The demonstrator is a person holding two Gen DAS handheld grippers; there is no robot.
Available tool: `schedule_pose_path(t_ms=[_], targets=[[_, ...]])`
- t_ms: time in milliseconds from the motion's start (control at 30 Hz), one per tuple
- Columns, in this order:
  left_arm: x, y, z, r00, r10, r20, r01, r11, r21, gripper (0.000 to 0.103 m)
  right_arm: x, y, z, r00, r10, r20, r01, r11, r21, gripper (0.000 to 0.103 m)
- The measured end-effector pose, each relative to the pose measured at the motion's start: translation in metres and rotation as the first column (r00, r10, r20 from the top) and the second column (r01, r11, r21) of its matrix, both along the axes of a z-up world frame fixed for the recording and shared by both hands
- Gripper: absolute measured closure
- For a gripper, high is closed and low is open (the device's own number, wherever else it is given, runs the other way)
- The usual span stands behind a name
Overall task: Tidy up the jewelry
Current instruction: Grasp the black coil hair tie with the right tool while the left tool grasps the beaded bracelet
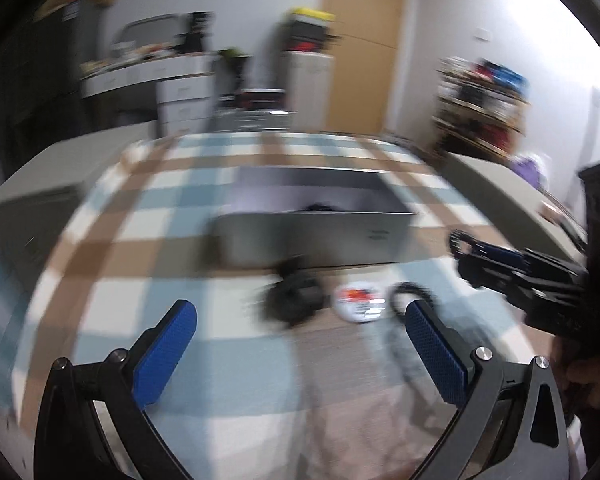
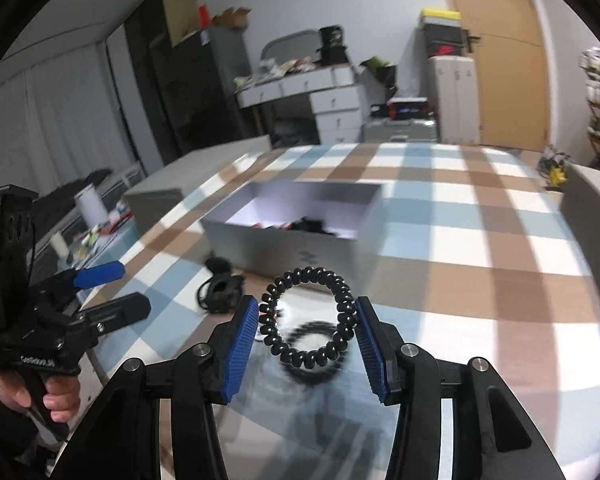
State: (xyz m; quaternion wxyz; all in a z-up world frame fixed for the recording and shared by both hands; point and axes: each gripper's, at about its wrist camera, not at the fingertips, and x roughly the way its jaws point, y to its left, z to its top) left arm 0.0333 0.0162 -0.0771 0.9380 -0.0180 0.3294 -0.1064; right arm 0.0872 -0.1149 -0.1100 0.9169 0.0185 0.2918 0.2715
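My right tongs [image 2: 307,334] hold a black coil bracelet [image 2: 308,316] between the two blue pads [image 2: 242,344], up in the air above the near part of the tabletop. Its dark shadow [image 2: 314,354] lies on the checked cloth [image 2: 460,240] right below. My left tongs [image 1: 300,354] are wide open and hold nothing. Under them the cloth has blue, brown and white squares. A bit farther on lie a heap of black bands [image 2: 220,290] and a small round white thing [image 1: 360,300], blurry. Behind them, near the middle of the tabletop, stands an open grey box [image 2: 296,244] with dark things inside. Far back are a white desk [image 2: 304,88] with drawers and a wooden door [image 2: 500,52].
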Motion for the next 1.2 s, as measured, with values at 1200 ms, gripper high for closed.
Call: schedule_pose_path(t_ms=[1200], targets=[[0.089,-0.118,-0.044,0.77,-0.496,-0.4,0.606,0.765,0.218,0.031,-0.021,-0.1,-0.02,0.986,-0.165,-0.015,0.165,0.979,0.119,0.055]])
